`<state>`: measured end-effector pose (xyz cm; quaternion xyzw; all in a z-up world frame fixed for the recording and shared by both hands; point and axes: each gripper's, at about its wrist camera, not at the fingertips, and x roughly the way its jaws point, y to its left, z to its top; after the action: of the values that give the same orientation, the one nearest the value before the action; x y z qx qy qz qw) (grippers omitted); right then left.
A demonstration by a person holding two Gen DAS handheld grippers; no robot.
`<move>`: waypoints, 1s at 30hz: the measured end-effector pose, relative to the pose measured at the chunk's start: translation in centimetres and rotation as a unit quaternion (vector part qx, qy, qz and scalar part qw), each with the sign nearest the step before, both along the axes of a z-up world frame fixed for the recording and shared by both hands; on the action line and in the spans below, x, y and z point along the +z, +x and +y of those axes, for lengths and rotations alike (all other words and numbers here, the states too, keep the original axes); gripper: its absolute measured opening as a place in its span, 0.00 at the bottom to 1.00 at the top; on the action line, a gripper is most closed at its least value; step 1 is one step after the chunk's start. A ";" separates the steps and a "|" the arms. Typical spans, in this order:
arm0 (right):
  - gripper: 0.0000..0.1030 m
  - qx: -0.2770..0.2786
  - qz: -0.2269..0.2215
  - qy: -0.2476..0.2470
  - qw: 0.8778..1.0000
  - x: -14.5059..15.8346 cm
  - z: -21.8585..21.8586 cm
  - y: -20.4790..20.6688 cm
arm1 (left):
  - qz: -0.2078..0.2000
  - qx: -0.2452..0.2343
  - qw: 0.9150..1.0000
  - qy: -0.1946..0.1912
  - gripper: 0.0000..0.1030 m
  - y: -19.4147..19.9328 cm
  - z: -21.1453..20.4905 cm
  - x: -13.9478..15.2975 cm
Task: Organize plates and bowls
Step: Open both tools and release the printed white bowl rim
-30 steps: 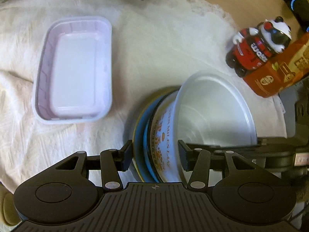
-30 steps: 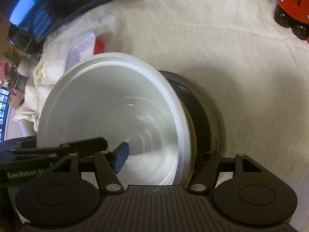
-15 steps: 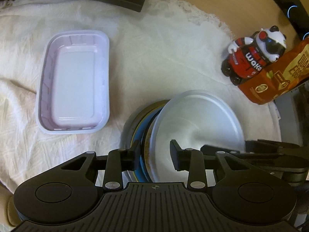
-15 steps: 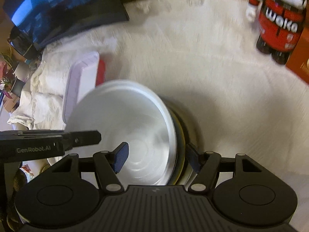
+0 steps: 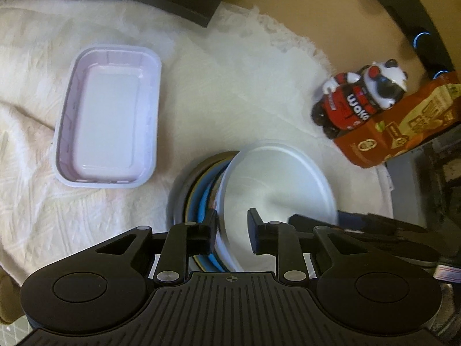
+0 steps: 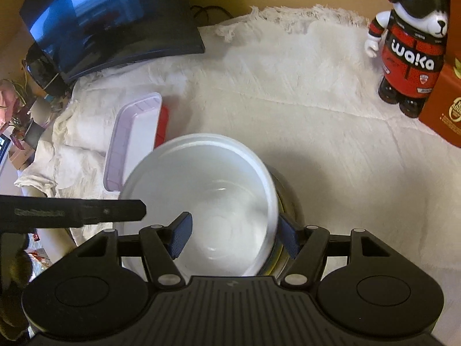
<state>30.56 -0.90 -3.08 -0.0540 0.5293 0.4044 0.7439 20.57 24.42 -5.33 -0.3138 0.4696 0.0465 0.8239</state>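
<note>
While both grippers work at the same stack of dishes, the white bowl (image 6: pixel 219 213) is the landmark: it sits on top of the stack, tipped rather than level, with its mouth turned up and toward the right wrist camera, so that view looks straight into the hollow. Under it the left wrist view shows the edges of a blue plate (image 5: pixel 206 210) and a metal dish (image 5: pixel 180 199), nested on edge-like lines to the bowl's left; the right wrist view shows only a sliver of the metal dish (image 6: pixel 288 201) past the bowl's right rim.

The left gripper (image 5: pixel 232 230) has its jaws closing, the bowl's rim between them; the left pad sits at the outer wall and the right pad inside, with a gap on the inner side, so I cannot tell if they press yet. The right gripper (image 6: pixel 234 235) stands about half open across the bowl's right wall, one blue pad inside the hollow and the other outside against the rim; whether it truly grips cannot be told.

Left of the bowl lies a rectangular white tray (image 5: pixel 108 129), its long axis running away from the left camera, mouth up. Only the right wrist view shows a red edge beneath that tray (image 6: pixel 135 141) and a dark monitor (image 6: pixel 109 20) beyond. Right of the bowl stand a panda figure (image 6: pixel 412 46) and an orange box (image 5: pixel 403 121), all on a white cloth (image 6: pixel 288 86)
</note>
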 end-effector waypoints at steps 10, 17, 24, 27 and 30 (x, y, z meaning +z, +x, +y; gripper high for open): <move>0.64 -0.011 0.008 0.004 1.000 0.0 -0.3 -0.2 | -0.002 -0.001 1.000 0.013 0.25 0.6 -0.1 0.0; 0.64 -0.010 0.001 0.007 1.000 0.4 -0.1 -0.5 | 0.001 0.000 1.000 0.014 0.25 0.7 0.0 -0.4; 0.64 -0.007 -0.004 0.003 1.000 0.4 0.2 -0.9 | 0.007 -0.005 1.000 0.020 0.25 0.7 -0.1 -0.9; 0.64 -0.006 -0.004 0.003 1.000 0.4 0.2 -0.9 | 0.007 -0.005 1.000 0.021 0.25 0.7 -0.2 -0.8; 0.64 -0.007 -0.002 0.004 1.000 0.3 0.2 -0.8 | 0.008 -0.005 1.000 0.023 0.25 0.7 -0.2 -0.8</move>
<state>29.73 -0.69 -2.76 -0.0485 0.5271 0.4013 0.7475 21.29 24.23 -6.17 -0.2923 0.4764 0.0551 0.8274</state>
